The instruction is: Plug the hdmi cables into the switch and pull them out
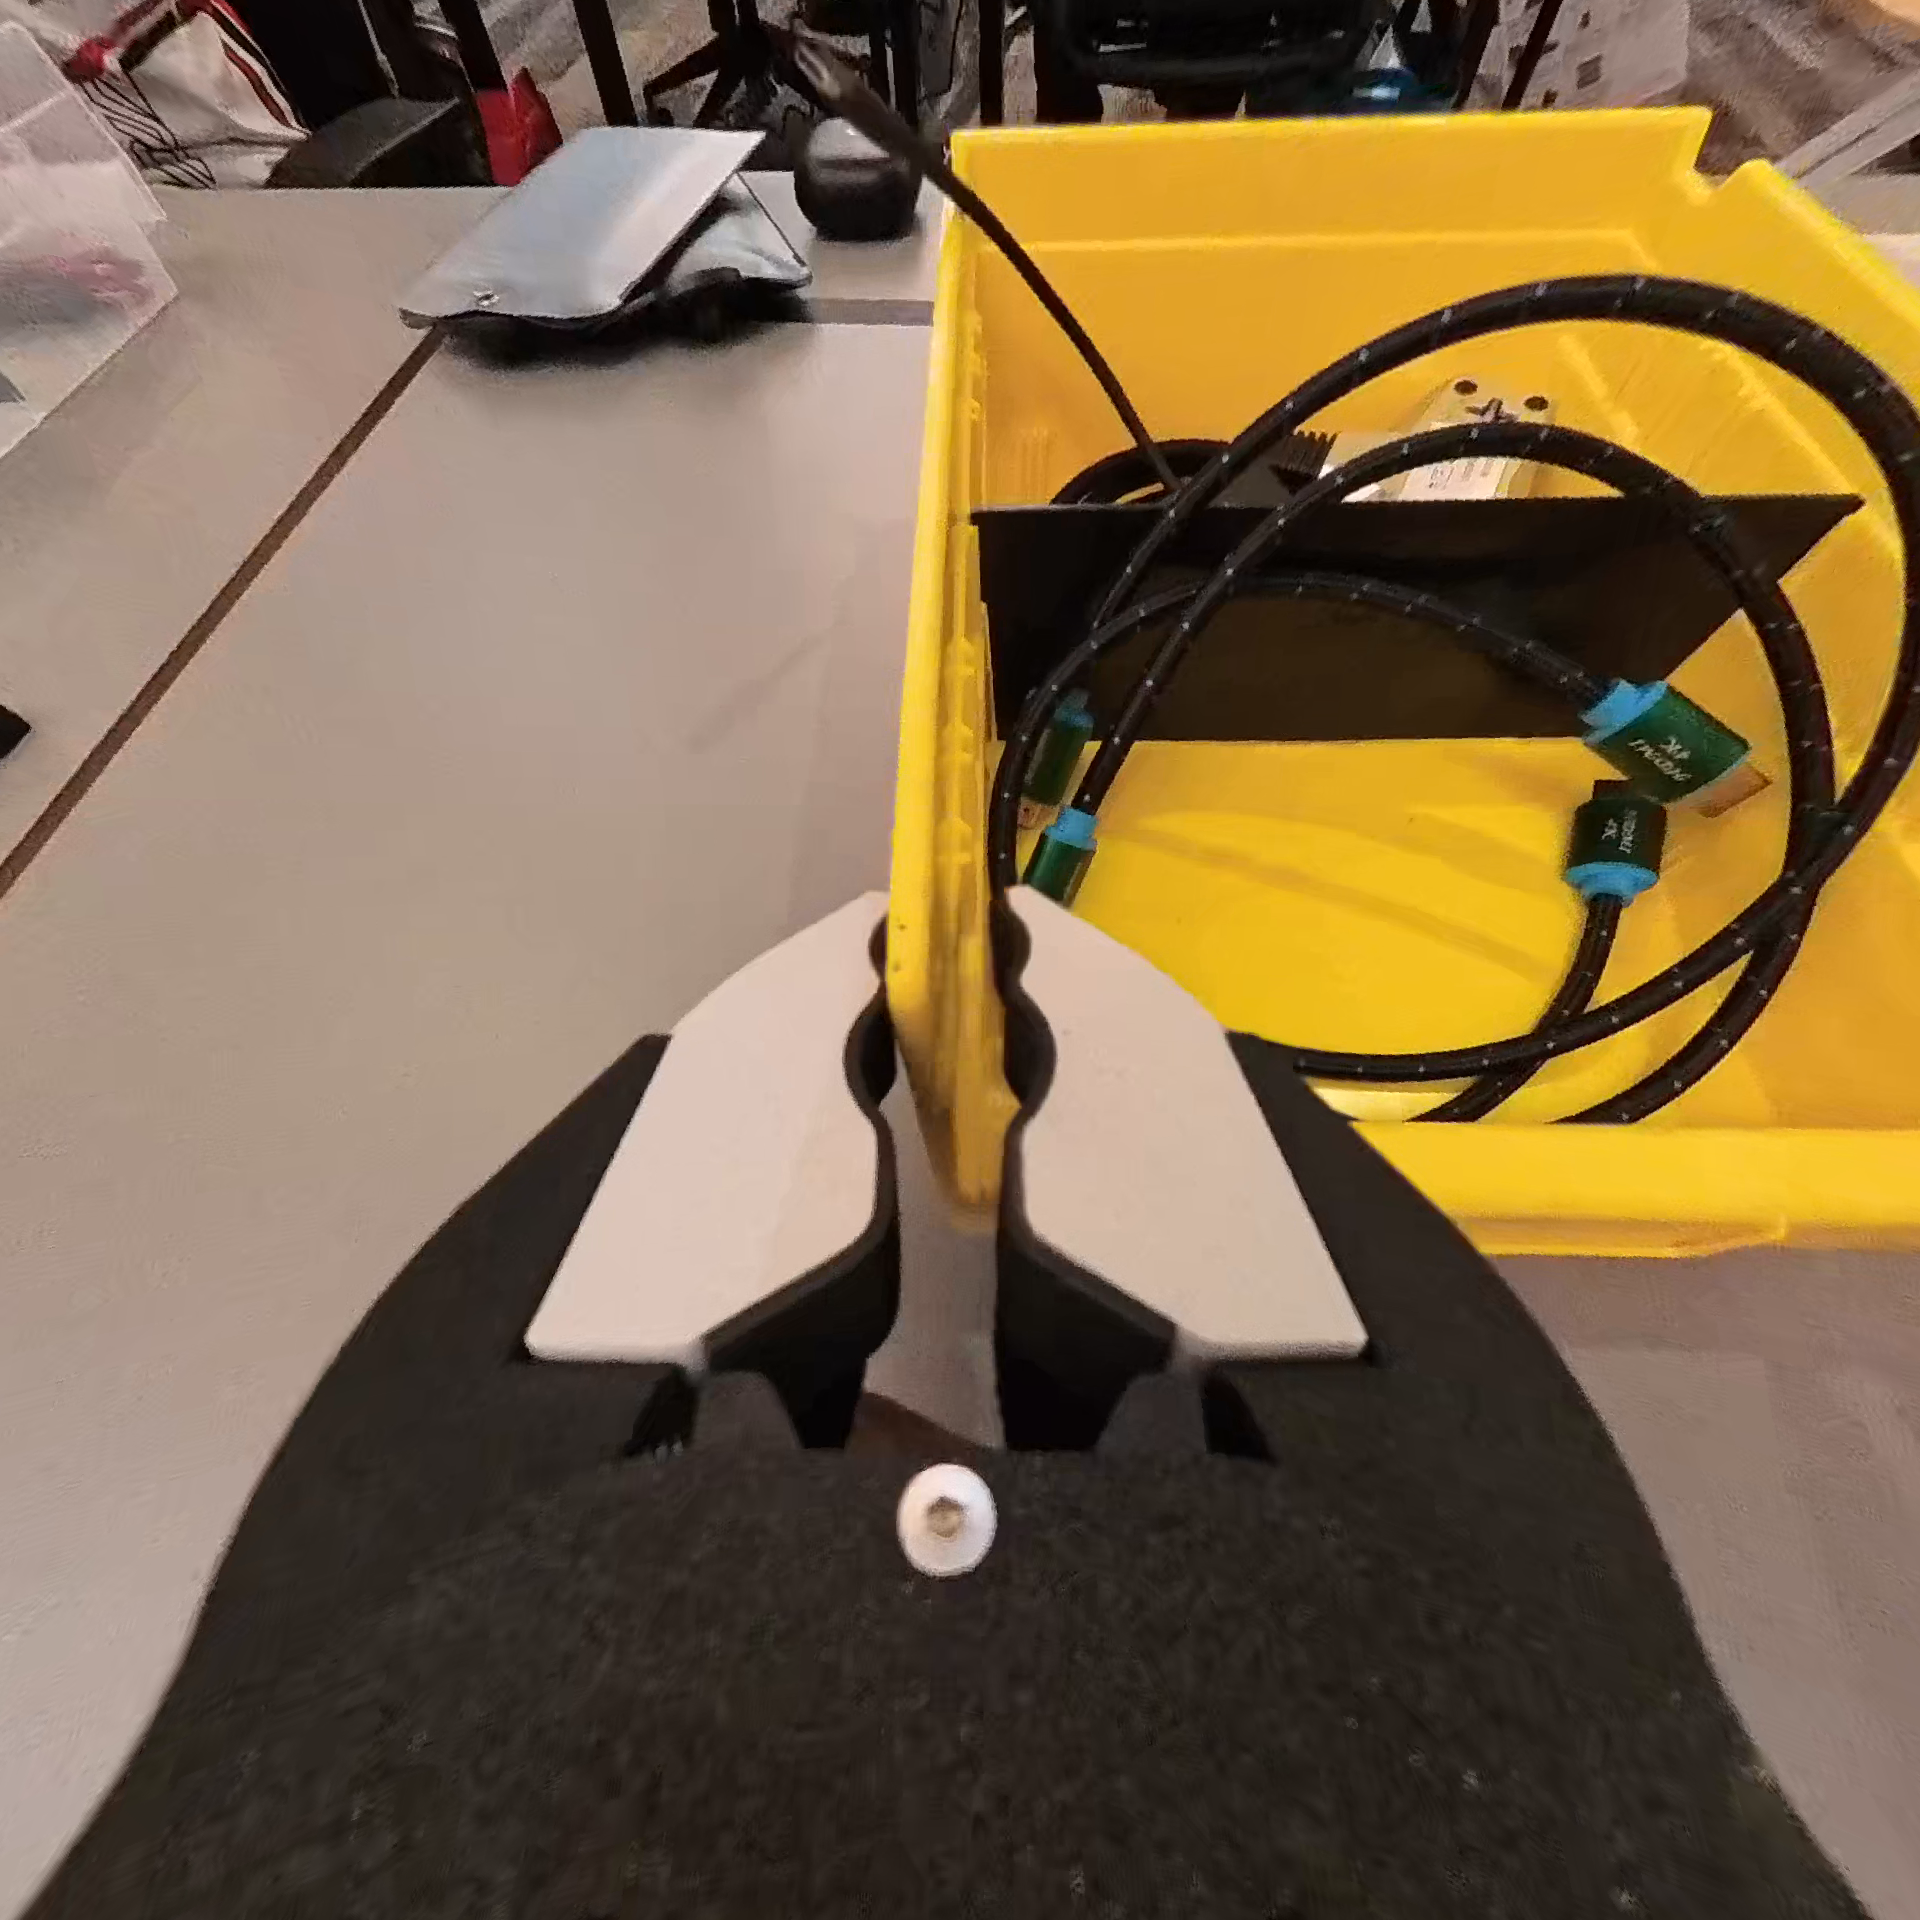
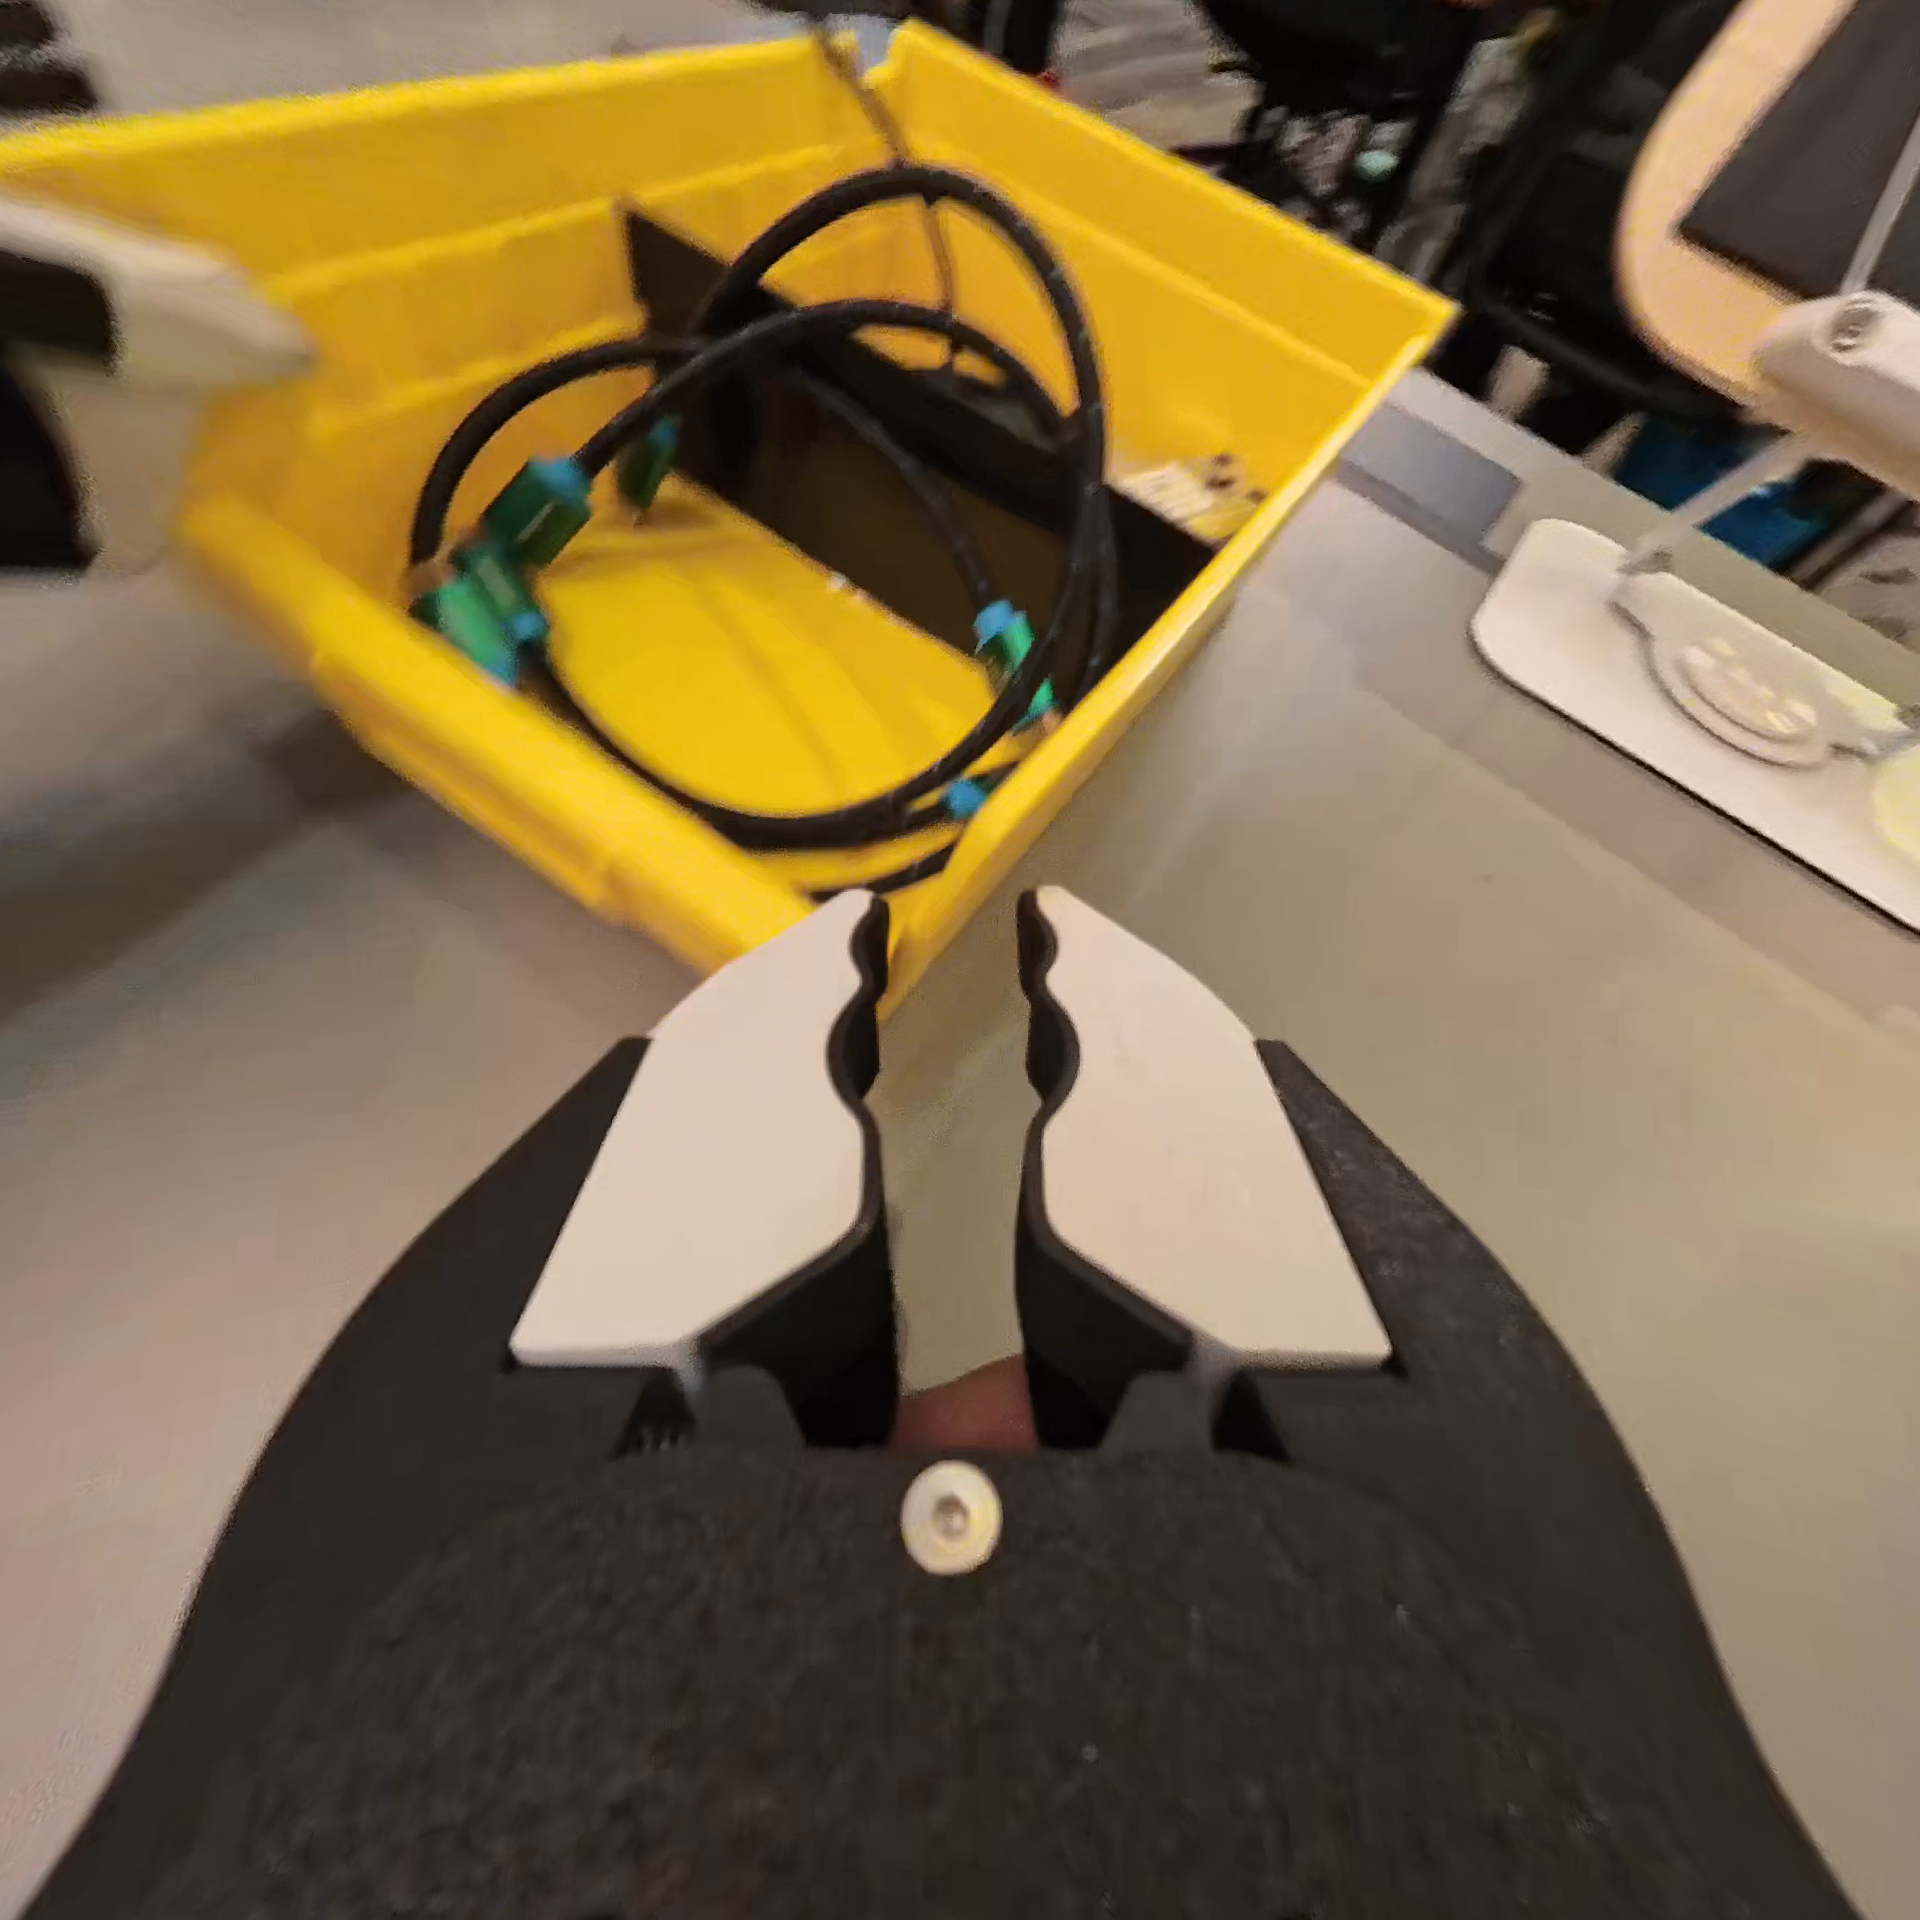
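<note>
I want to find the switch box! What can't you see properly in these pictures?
- Switch: left wrist view, mostly hidden behind the black divider and cables.
- Plugs: right wrist view, blurred.
- Yellow bin: left wrist view, right side cut off by the edge.
</note>
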Motion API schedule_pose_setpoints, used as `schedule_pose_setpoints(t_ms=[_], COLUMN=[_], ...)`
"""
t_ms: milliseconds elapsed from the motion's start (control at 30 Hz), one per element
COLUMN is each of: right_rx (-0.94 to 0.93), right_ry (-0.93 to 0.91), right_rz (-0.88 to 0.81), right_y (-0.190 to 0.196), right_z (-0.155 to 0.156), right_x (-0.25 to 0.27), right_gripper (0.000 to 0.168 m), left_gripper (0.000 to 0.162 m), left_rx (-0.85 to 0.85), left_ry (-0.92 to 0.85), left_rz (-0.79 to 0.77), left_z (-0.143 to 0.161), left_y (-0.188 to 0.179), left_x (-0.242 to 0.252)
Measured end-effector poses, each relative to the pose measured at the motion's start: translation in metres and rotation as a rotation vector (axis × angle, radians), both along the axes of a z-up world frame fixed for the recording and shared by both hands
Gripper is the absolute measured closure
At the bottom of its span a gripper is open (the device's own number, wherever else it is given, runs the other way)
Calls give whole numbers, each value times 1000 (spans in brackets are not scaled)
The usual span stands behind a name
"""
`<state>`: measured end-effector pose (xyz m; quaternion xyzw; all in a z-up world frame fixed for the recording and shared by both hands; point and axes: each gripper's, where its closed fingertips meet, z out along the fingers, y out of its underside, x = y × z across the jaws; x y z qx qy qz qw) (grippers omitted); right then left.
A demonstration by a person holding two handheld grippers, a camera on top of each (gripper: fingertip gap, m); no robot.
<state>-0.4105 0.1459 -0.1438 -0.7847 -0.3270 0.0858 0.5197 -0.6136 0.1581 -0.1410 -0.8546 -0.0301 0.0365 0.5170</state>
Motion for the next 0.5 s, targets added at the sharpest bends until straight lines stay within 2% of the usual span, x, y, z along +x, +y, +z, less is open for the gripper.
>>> schedule_pose_setpoints(t_ms=[100, 233, 333, 433, 500], right_rx=[-98, -207, -176, -115, -60], right_ry=[-90, -45, 61, 170, 200], right_rz=[142, 195, -7, -171, -275], right_y=[-39, -78, -70, -61, -50], right_z=[-13, -30, -27, -11, 0], right_x=[30, 94, 182, 276, 336], right_gripper=[142, 140, 141, 140, 140], left_gripper=[142, 142, 141, 140, 129], left_rx=[16, 49, 59, 81, 44], left_ry=[-4, 4, 84, 165, 212], left_rz=[-7, 8, 42, 52, 35], left_z=[3, 11, 17, 28, 30], left_y=[-2, -7, -12, -20, -30], left_x=[2, 2, -2, 2, 13])
